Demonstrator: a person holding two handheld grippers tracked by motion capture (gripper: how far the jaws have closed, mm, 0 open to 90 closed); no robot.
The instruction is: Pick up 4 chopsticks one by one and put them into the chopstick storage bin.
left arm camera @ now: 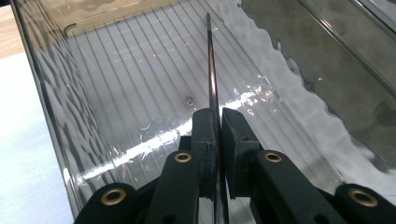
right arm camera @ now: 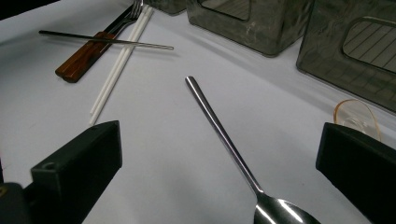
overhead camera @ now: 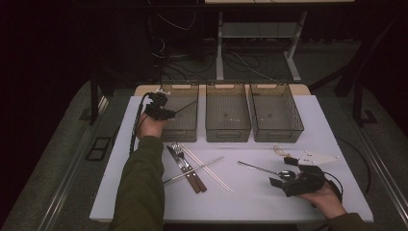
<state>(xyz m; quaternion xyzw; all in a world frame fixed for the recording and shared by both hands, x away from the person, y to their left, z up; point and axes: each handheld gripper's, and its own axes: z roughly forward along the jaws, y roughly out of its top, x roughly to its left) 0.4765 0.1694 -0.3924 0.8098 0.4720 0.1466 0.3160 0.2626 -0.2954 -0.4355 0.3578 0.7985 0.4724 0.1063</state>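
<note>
Three smoky clear plastic bins sit along the top of the white surface (overhead camera: 308, 125), and our left gripper (left arm camera: 217, 116) pinches a thin dark metal chopstick (left arm camera: 211, 70) over the leftmost bin (left arm camera: 56, 107). We'd lower it flat along the ribs before releasing. Our right gripper (right arm camera: 219, 154), jaws wide, straddles the steel spoon (right arm camera: 219, 126) at lower right.

A dark metal chopstick (left arm camera: 211, 70) is seen over a smoke-grey ribbed bin (left arm camera: 116, 93); a shiny silver spoon (right arm camera: 224, 135) on the white table (right arm camera: 154, 140); brown-handled cutlery (right arm camera: 81, 58).
</note>
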